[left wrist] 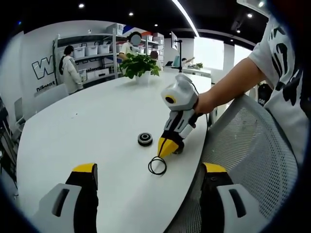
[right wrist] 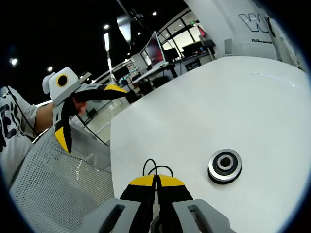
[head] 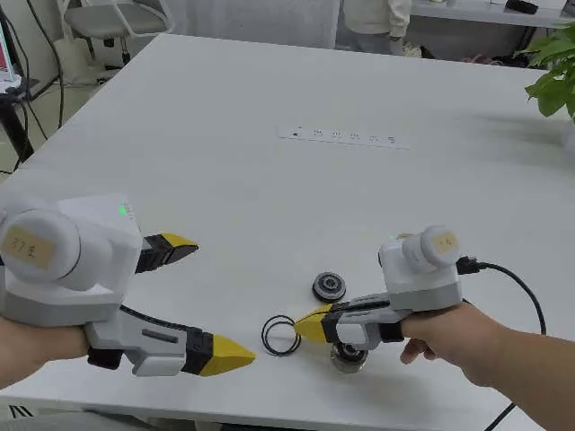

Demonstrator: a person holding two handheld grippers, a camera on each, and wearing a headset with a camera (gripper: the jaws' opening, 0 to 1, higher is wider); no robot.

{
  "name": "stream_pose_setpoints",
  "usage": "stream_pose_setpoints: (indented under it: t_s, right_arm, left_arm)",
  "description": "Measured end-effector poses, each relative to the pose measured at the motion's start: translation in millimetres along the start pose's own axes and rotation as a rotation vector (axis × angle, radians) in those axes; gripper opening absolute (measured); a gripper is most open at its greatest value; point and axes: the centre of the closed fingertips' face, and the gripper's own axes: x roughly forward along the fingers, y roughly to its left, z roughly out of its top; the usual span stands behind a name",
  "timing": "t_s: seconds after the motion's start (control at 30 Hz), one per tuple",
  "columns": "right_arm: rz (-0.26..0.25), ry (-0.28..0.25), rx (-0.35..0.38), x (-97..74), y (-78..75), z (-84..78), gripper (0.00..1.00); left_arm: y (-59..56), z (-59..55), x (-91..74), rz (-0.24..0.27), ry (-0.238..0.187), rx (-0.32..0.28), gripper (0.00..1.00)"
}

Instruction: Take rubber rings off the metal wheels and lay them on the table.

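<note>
Table (head: 269, 180), white. Rings (head: 280, 334): thin black loops lying flat on it near the front edge. Right gripper (head: 310, 325): jaws pressed together, yellow tip touching the rings; whether it pinches one, I cannot tell. Wheel (head: 329, 286): flat on the table just behind that gripper, apart from the rings. Second wheel (head: 348, 357): partly hidden under the right gripper. Left gripper (head: 205, 298): jaws spread wide, holding nothing, left of the rings and apart from them.
</note>
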Motion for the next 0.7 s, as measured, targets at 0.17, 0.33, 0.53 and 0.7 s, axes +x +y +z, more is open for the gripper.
stream_pose_setpoints:
  t_s: [0.17,0.33,0.53,0.7]
  right_arm:
    - [-0.018,-0.001,-0.002,-0.2,-4.9,-0.4,0.00]
    - [-0.030,0.011,-0.007,-0.8,-8.2,-4.5,0.00]
    - [-0.036,0.005,-0.012,-1.6,-9.7,-3.1,0.05]
    - [-0.037,-0.006,-0.014,-5.2,-10.4,-1.0,0.08]
  left_arm:
    - [1.1,-2.3,-0.3,0.003,0.005,-0.004,0.86]
    - [1.8,-3.1,0.8,0.002,0.009,-0.007,0.85]
    - [3.6,-2.8,1.8,0.001,0.014,-0.007,0.85]
    - [7.0,-2.9,2.5,0.002,0.018,-0.012,0.84]
